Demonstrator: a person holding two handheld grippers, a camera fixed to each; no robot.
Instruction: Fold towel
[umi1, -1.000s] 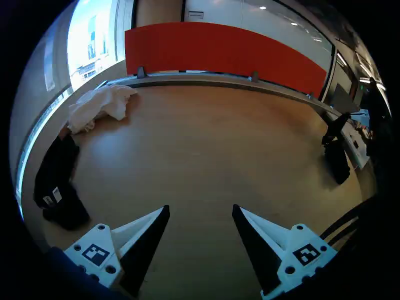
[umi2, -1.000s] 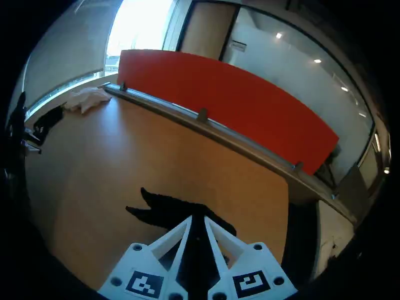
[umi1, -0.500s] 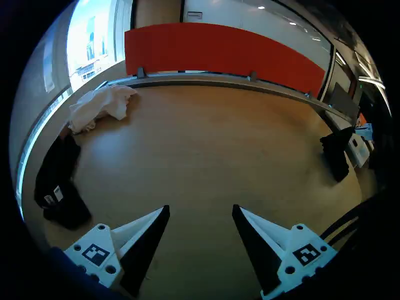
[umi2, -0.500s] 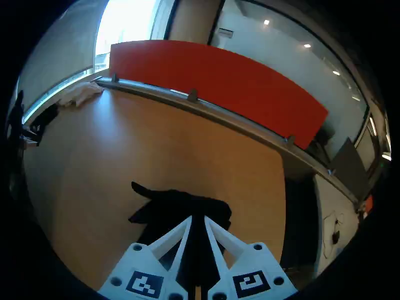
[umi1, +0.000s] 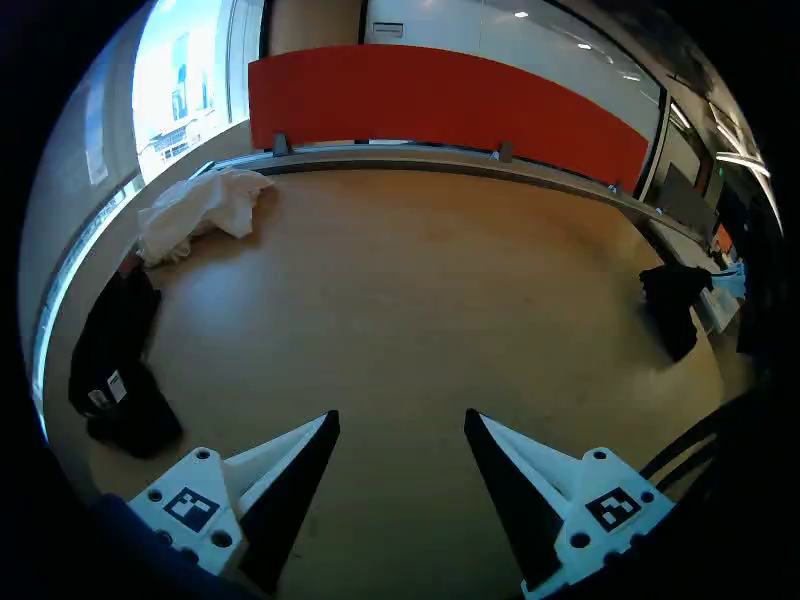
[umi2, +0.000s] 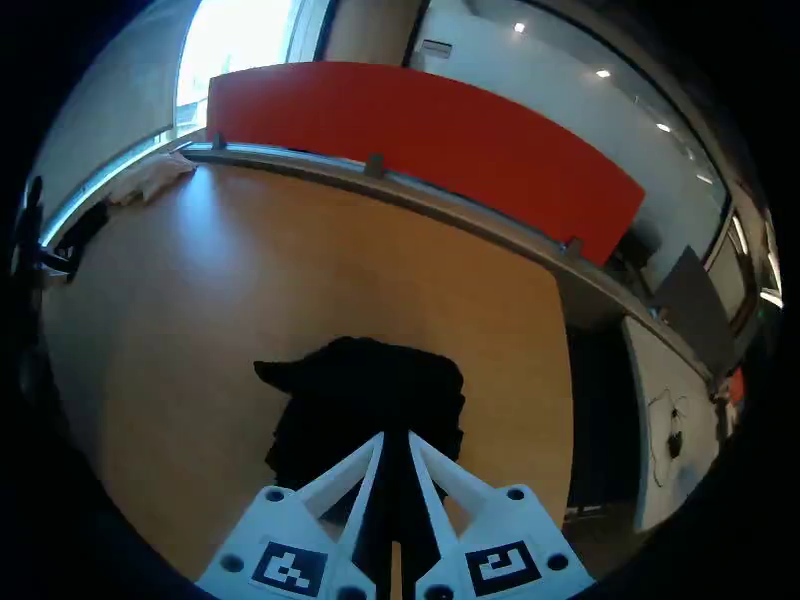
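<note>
My right gripper (umi2: 396, 440) is shut on a black towel (umi2: 365, 395), which bunches on the wooden table (umi2: 220, 300) just ahead of the fingertips. The left gripper view shows that same black towel (umi1: 672, 308) far off at the table's right edge. My left gripper (umi1: 400, 420) hovers open over bare tabletop (umi1: 420, 290), nothing between its fingers. A crumpled white towel (umi1: 200, 205) lies at the far left corner of the table; in the right gripper view the white towel (umi2: 150, 178) is small and distant.
A dark folded cloth (umi1: 115, 365) with a small tag lies at the table's left edge. A red divider panel (umi1: 440, 100) on a metal rail runs along the far edge. A window is at the left; a white cabinet (umi2: 670, 420) stands beyond the table's right end.
The black towel in my right gripper has gone from a thin hanging strip to a wider heap on the table. My left gripper has stayed still.
</note>
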